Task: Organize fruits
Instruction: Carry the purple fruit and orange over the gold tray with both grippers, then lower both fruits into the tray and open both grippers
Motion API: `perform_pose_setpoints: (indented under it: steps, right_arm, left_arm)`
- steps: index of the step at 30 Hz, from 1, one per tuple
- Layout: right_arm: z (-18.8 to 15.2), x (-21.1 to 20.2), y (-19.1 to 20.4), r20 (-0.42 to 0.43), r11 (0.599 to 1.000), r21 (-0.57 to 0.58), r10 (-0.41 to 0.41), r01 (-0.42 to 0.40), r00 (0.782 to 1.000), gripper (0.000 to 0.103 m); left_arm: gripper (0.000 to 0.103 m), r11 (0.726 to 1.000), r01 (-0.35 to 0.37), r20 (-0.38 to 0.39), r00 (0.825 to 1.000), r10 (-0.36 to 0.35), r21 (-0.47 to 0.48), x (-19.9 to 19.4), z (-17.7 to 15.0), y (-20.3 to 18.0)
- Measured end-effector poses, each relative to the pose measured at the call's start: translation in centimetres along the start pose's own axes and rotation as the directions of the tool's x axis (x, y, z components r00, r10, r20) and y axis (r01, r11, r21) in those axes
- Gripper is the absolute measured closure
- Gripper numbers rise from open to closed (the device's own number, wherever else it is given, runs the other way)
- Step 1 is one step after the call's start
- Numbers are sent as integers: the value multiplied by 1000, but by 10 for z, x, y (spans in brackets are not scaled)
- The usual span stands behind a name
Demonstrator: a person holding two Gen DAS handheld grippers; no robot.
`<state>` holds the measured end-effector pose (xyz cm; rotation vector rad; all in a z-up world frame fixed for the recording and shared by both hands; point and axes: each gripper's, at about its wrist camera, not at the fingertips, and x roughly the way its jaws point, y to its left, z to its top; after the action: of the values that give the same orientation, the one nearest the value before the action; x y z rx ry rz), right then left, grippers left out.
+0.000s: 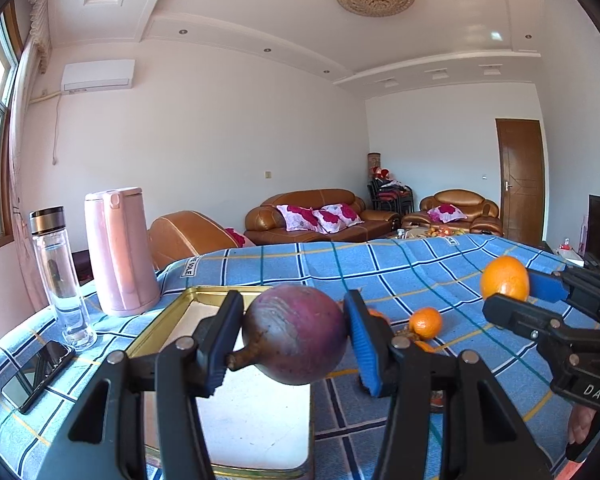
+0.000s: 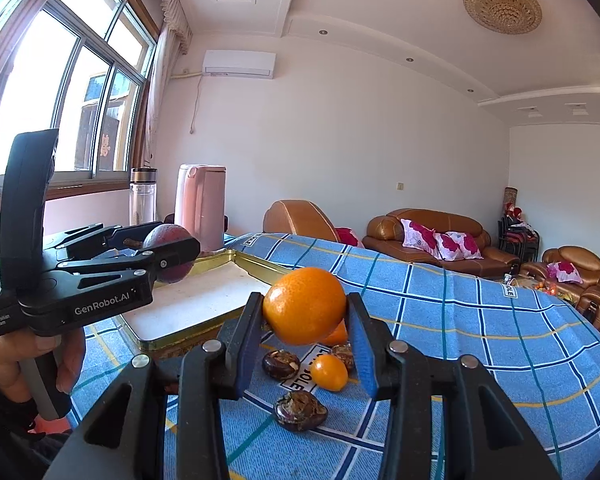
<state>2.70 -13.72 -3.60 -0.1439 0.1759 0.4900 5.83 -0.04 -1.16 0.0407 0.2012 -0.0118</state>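
Both grippers carry fruit above the checked cloth (image 1: 400, 272): our left gripper (image 1: 294, 334) pinches a purple fruit (image 1: 296, 334), our right gripper (image 2: 306, 312) an orange (image 2: 305, 310). We should lower each gently into the gold-rimmed tray (image 2: 204, 300), at ten o'clock of the orange. Wrists point slightly downward, side by side.

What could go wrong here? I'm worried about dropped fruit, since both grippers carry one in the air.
The purple fruit is round and pinched only at its sides by the left gripper, so it might slip. The orange in the right gripper hangs over small fruits on the tablecloth, not the tray; a drop could scatter them.
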Motion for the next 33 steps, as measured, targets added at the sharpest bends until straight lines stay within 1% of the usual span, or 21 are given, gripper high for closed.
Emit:
perform_pose_setpoints:
  steps: [9,13,20,28,33]
  right_arm:
    - [15,40,24,-46,997,-16,72,-73,996,60]
    - [24,54,35,-59,995,-36,92,-94,994,60]
    - [36,84,48,-91,991,-38,125,-129,988,60]
    - [35,108,64,-122,986,-43,156,-162,980,60]
    - [34,119,75,-141,983,-56,166,-175,976,60]
  left_arm:
    - [49,998,-58,-50,997,56,-34,15,-2,27]
    - [49,996,-82,-76,994,79,-39,22,-3,39]
    - [49,991,-124,-123,985,117,-47,33,-4,58]
    - [49,986,-160,-187,971,149,-46,48,-11,76]
    - [49,984,-174,-210,964,162,-40,55,-12,85]
